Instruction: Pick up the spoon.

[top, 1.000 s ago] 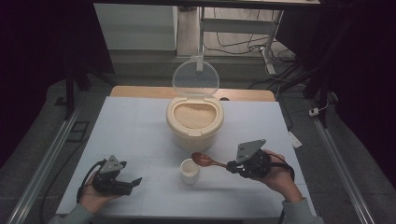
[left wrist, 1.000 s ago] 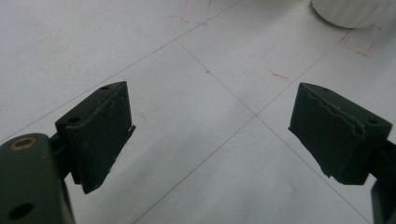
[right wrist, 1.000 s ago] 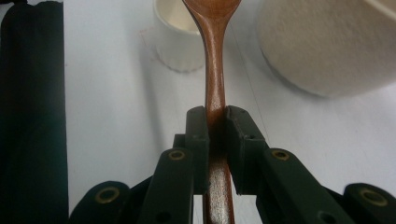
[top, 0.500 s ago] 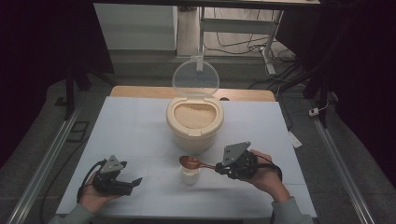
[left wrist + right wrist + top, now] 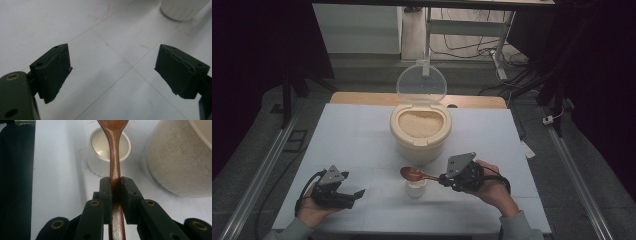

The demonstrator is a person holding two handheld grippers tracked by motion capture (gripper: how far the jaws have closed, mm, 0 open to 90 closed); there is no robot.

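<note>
On the white-covered table [image 5: 362,135], the largest item is a cream round plastic rice container [image 5: 420,131], its clear hinged lid [image 5: 421,84] standing open at the back and its grain level near the rim. Nearer the person, just in front of the container, stands a small white ceramic cup [image 5: 416,188]; the right gripper view shows it [image 5: 109,147] with no visible grain inside. A brown wooden spoon [image 5: 414,174] is held roughly level, its bowl above and slightly left of the cup. The right tool [image 5: 443,178] is clamped on the spoon's handle, pads [image 5: 106,195] pressing both sides of the shaft [image 5: 114,170]. The left tool [image 5: 359,193] rests low at the table's near left, jaws apart with nothing between them.

Assessment: the spoon is secured and brought over the cup; whether it carries rice cannot be told. Tipping into the cup appears outstanding, and filling looks barely started.
</note>
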